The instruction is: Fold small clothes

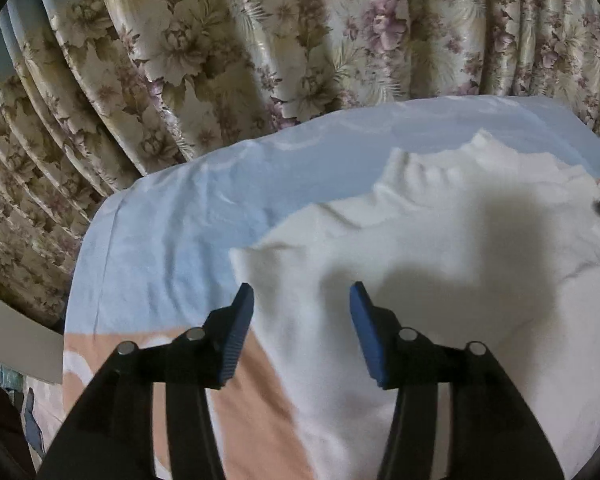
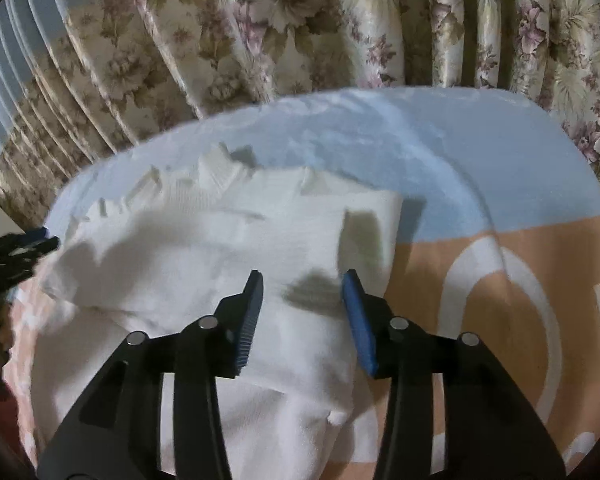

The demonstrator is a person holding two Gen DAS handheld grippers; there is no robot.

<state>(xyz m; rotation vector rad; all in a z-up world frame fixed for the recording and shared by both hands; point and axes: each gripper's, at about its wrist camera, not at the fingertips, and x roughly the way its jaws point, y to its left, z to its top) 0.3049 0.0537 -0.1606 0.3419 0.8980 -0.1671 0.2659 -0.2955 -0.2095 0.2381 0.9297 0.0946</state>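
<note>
The left hand-held gripper (image 1: 302, 294), black with blue ribbed pads, hangs with its jaws apart and empty over the left edge of a white knitted garment (image 1: 420, 280) spread flat on a pale blue and peach bedsheet (image 1: 160, 240). The right hand-held gripper (image 2: 302, 280), likewise parted and empty, hovers above the garment's right edge, apparently releasing a fold. Floral curtains (image 1: 260, 40) hang behind.

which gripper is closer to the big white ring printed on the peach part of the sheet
Right. The right gripper hangs over the white garment just beside the white ring; the left gripper is over the garment's opposite edge.
</note>
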